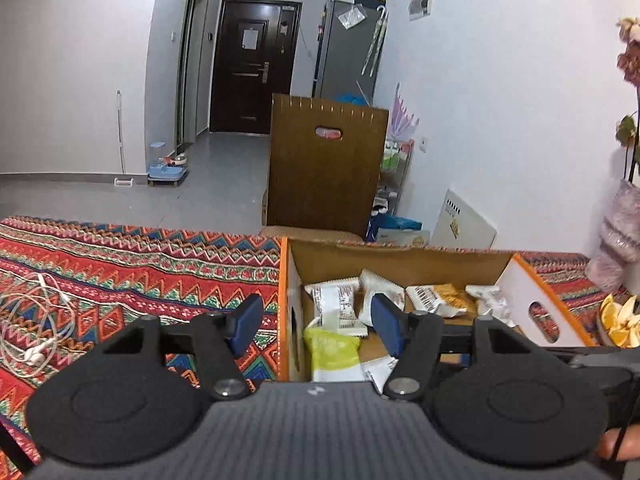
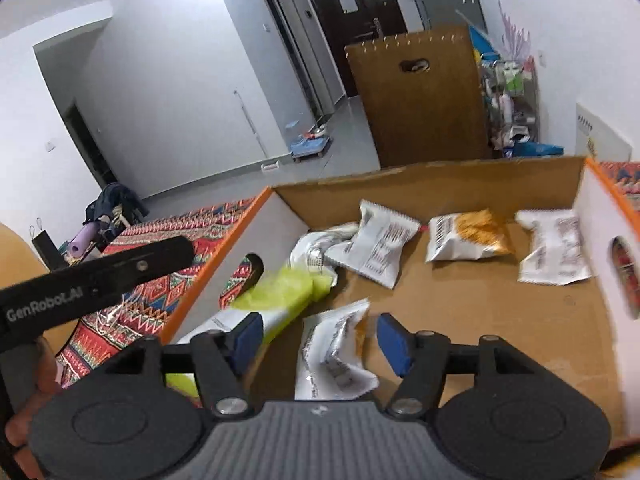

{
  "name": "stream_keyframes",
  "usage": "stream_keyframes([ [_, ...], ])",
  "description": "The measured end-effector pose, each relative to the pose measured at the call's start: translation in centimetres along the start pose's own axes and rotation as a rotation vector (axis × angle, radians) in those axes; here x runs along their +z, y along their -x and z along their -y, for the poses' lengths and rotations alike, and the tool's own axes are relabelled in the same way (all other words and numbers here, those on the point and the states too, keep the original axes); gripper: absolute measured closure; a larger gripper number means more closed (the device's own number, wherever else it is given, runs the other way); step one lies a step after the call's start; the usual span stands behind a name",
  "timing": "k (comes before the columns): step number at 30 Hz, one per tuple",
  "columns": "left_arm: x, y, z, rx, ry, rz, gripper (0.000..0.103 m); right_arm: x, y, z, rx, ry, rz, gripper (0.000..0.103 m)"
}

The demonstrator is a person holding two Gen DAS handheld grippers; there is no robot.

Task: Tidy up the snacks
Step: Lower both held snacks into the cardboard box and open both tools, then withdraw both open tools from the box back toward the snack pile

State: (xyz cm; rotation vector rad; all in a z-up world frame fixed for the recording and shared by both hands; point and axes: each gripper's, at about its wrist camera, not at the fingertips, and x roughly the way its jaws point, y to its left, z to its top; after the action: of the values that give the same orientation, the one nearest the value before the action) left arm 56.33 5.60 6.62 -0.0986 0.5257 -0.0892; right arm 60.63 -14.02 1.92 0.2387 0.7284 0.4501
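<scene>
The snacks lie loose on the floor of an open cardboard box point(image 2: 480, 312) with orange-edged white end walls, which stands on a table covered by a patterned cloth point(image 1: 140, 264).

In the right wrist view, the right hand-held gripper point(image 2: 318, 342) hangs over the near part of the box with its blue pads apart. A white snack packet point(image 2: 334, 354) lies below the gap, crumpled, and the pads do not press on it; its lower edge is cut off by the gripper body. A yellow-green packet point(image 2: 280, 294) to the left is smeared by motion blur (its print cannot be read). Farther back lie a white packet point(image 2: 380, 246), a yellow-and-white packet point(image 2: 466, 236) and another white packet point(image 2: 554, 246).

In the left wrist view, the left hand-held gripper point(image 1: 316, 324) straddles the box's left wall, pads apart with nothing clamped between them; the right pad hides part of the packets behind it. White earphones point(image 1: 36, 320) lie tangled on the cloth. Orange slices point(image 1: 620, 322) show at the right edge, partly cut off.
</scene>
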Motion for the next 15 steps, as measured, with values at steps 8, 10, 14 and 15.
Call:
stream_keyframes([
  [8, -1.2, 8.6, 1.2, -0.027, -0.047, 0.016, 0.031, -0.8, 9.6, -0.4, -0.051, 0.056, 0.076, 0.031],
  [10, -2.3, 11.5, 1.5, -0.030, -0.073, 0.026, 0.029, -1.9, 12.4, -0.7, -0.059, 0.075, 0.091, 0.028],
  [14, -5.4, 17.8, 1.9, -0.033, -0.079, 0.049, 0.023, -5.2, 18.5, -1.5, -0.102, 0.125, 0.139, 0.021],
  [15, -6.3, 19.2, 1.9, -0.038, -0.075, 0.053, 0.021, -6.4, 20.0, -1.7, -0.105, 0.138, 0.150, 0.019],
])
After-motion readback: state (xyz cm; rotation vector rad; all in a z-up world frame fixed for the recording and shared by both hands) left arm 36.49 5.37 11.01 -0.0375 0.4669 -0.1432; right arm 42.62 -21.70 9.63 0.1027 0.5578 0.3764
